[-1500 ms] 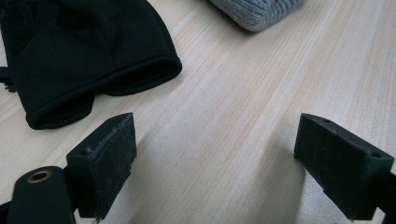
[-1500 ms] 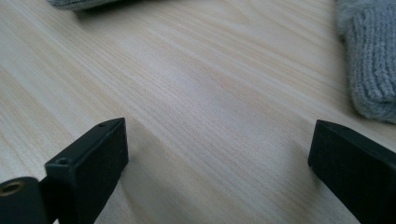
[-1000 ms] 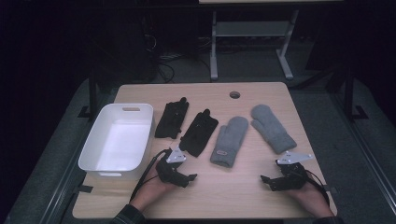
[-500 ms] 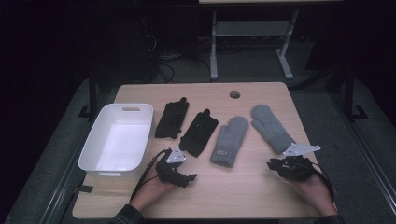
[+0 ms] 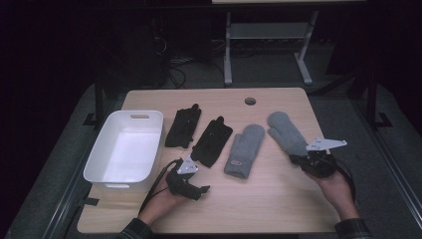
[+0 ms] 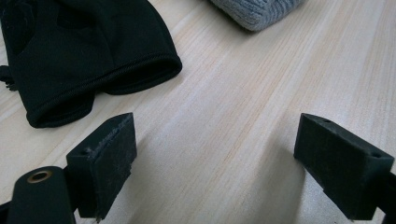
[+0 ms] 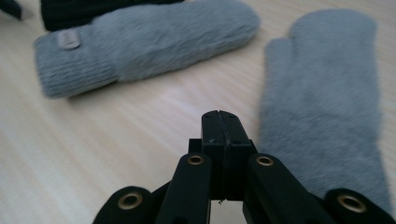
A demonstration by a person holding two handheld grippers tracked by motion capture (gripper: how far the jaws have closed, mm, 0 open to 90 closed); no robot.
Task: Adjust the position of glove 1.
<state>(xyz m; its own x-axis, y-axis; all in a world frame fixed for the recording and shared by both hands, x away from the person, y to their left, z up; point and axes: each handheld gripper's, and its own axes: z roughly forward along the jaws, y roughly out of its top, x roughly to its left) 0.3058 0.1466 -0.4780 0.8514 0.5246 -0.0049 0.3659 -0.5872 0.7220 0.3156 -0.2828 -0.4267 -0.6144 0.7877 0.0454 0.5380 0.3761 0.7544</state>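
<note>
Right gripper (image 7: pixel 219 122), jaws together, beside grey mitten (image 7: pixel 322 98)

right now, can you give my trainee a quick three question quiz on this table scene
1. True or false: the right gripper has its jaws pressed together with nothing between them.
2. How many gloves and mittens lie on the table in all?
3. Which is nearest the left gripper? A) white bin B) black glove C) grey mitten

Key:
1. True; its jaws have just been closing, and the right gripper view shows them shut on nothing.
2. Four: two black gloves, two grey mittens.
3. B; its cuff lies just ahead of the open jaws.
</note>
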